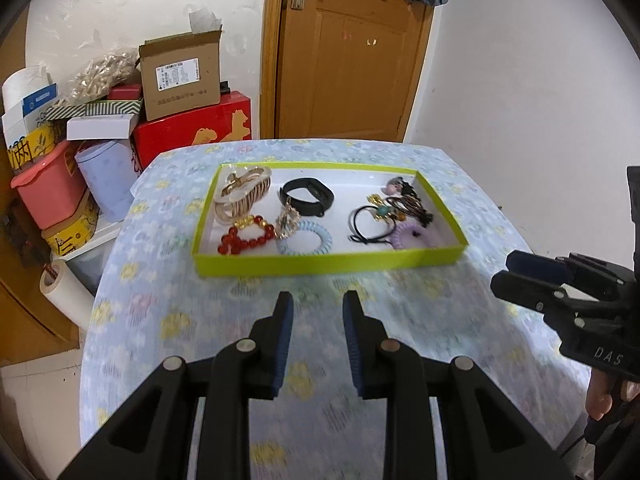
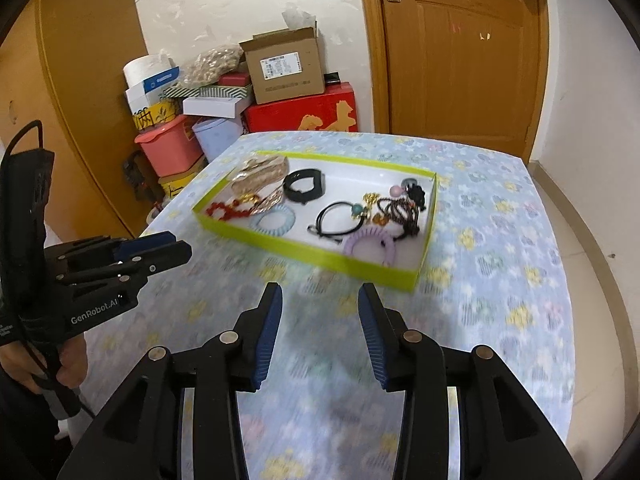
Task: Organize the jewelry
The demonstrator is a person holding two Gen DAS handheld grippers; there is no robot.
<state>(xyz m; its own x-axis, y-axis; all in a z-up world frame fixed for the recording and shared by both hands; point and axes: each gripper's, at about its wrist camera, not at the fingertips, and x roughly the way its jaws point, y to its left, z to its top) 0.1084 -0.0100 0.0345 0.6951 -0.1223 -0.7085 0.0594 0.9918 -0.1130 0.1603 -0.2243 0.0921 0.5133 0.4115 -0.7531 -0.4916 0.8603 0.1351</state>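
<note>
Hovering above the counter (image 1: 168, 312), left tongs (image 1: 316, 300) and right tongs (image 2: 320, 292) are gaping apart, gripping nothing; jewelry is lying in the green tray (image 1: 320, 262) beyond them.

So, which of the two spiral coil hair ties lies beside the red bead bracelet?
The light blue spiral hair tie; the lilac spiral hair tie lies toward the other end.

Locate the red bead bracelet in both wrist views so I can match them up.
Left wrist view: the red bead bracelet lies in the near left corner of the green tray, left of the light blue coil hair tie.
Right wrist view: it sits at the tray's left end, upper left of the same coil tie.
Shared landmark: the black band mid-tray.
</note>
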